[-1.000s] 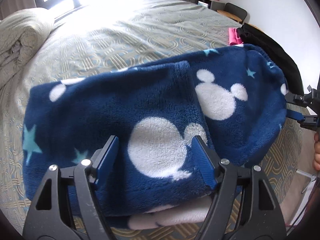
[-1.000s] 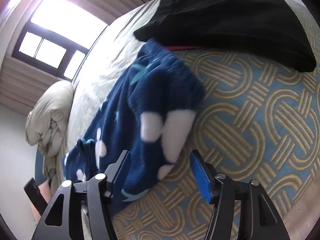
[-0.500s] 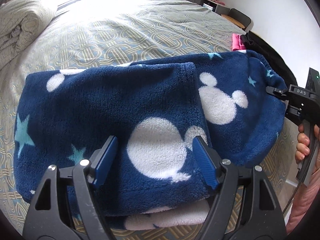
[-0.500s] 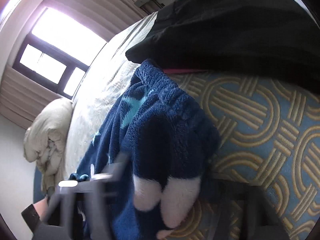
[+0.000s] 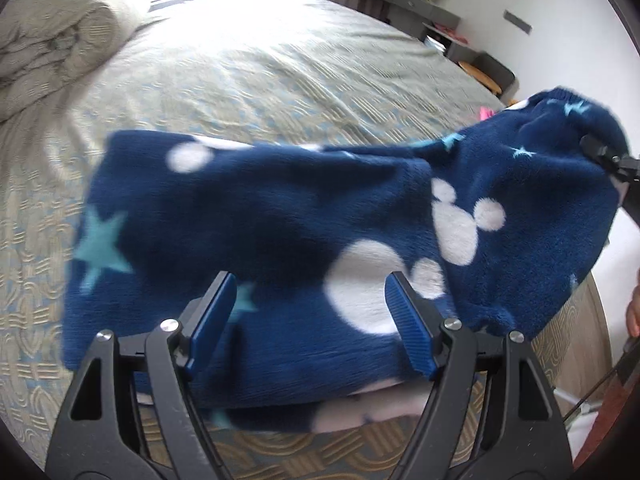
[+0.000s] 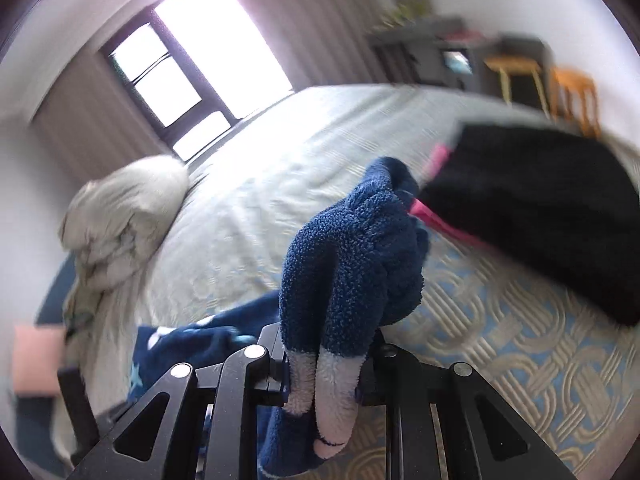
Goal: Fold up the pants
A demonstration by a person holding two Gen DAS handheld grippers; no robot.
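The navy fleece pants (image 5: 280, 220), printed with white mouse heads and teal stars, lie folded on the bed (image 5: 280, 80). My left gripper (image 5: 310, 320) hangs open just over their near edge, touching nothing that I can see. The pants' right end is lifted off the bed. My right gripper (image 6: 324, 364) is closing on that end, its jaws pressed on a bunched fold of the pants (image 6: 348, 260), with a white patch hanging between them. The right gripper (image 5: 608, 160) also shows at the far right of the left wrist view.
A rolled beige duvet (image 5: 52, 36) sits at the head of the bed. A black garment (image 6: 540, 208) over something pink (image 6: 436, 160) lies right beside the lifted end. A desk and stools stand by the far wall. A person's hand (image 5: 634, 312) is at the right edge.
My right gripper closed on the pants' right end and raised it off the bed, rolling as it rose. My left gripper drifted a little along the near edge and stayed open.
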